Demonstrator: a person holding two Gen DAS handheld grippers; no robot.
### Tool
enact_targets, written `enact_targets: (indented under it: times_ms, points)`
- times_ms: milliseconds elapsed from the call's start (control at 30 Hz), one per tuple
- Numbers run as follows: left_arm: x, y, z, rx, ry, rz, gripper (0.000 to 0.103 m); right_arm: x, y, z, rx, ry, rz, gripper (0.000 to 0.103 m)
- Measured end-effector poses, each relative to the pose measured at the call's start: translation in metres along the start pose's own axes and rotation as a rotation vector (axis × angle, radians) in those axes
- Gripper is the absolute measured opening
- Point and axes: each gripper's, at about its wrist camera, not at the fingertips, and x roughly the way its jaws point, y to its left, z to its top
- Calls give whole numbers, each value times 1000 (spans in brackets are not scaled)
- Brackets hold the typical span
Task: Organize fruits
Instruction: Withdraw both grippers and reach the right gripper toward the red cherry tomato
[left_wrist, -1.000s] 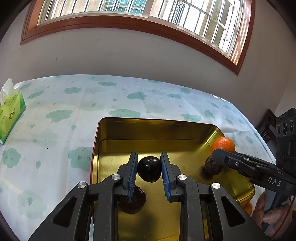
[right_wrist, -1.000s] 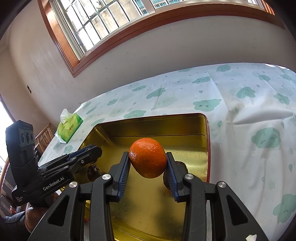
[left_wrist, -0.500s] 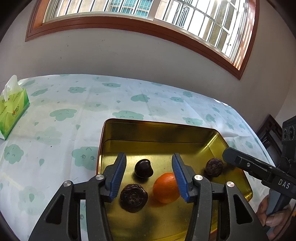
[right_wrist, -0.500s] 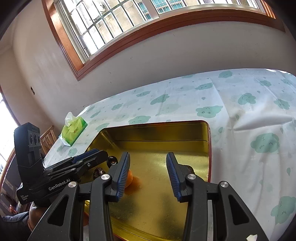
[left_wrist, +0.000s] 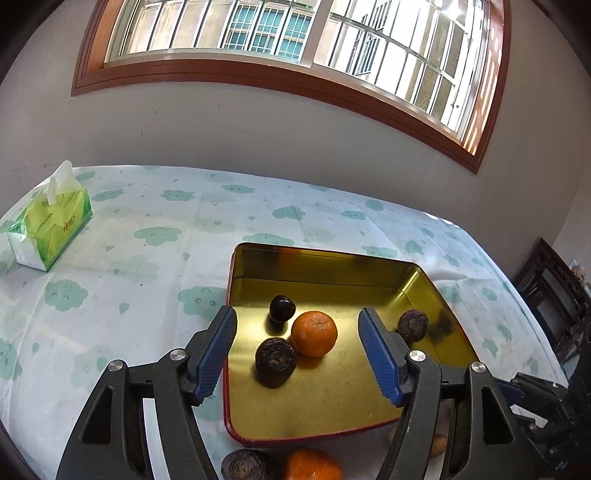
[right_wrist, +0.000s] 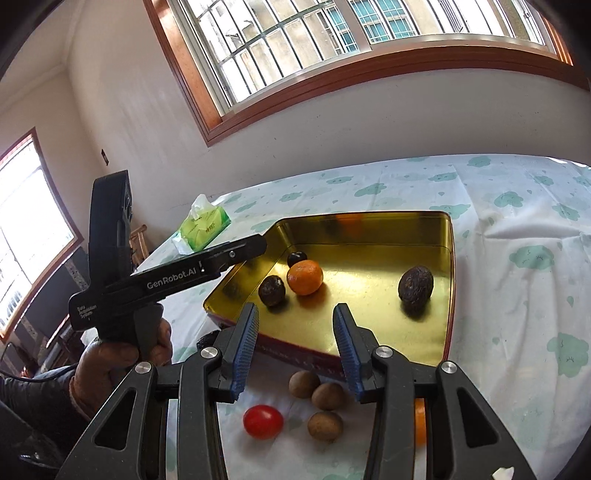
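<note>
Both our left gripper (left_wrist: 297, 343) and right gripper (right_wrist: 295, 341) now hang released and empty, pulled back from the tin (right_wrist: 448, 258). Beyond them, the orange (right_wrist: 305, 277) and dark plum (left_wrist: 282, 308) we carried a second ago rest inside it; loose fruit (right_wrist: 263, 421) still awaits.

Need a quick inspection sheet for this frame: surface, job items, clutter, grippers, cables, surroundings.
Surface: table under a cloud-print cloth.
Job's things: gold tin tray holds one orange, a small dark plum-like fruit and two dark wrinkled fruits. On the cloth in front of the tray: a red tomato, three small brown fruits, another orange and a third dark wrinkled fruit.
Clutter: green tissue pack.
Grippers: left gripper open, empty; right gripper open, empty.
Cables: a thin lead near the left hand, route unclear.
Surroundings: wall, barred windows, dark wooden furniture.
</note>
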Motion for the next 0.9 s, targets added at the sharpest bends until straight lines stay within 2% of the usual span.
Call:
enact_targets:
  times_ms: [100,300,367,433,567,733,800,900]
  points:
    - [-18,13,-14,-13,-11,20,72,-5,7,-22,0,29,-1,40]
    - [-37,46,-53,-53,43,62,73,-1,16,-53,-26,115,-49,40]
    - [-43,60,-64,-123,58,32,74,0,21,-55,-35,122,-57,40]
    - [-54,72,-72,-192,12,7,75,4,26,-55,-41,137,-47,40]
    - [-64,80,-76,-235,-40,-33,81,18,35,-52,-69,172,-70,40]
    - [-55,77,-72,-217,-1,-73,81,43,37,-52,-78,257,-112,39]
    - [-53,73,-70,-190,15,-77,81,44,41,-55,-106,251,-129,32]
    - [-53,60,-70,-110,34,-109,81,43,43,-58,-126,241,-134,30]
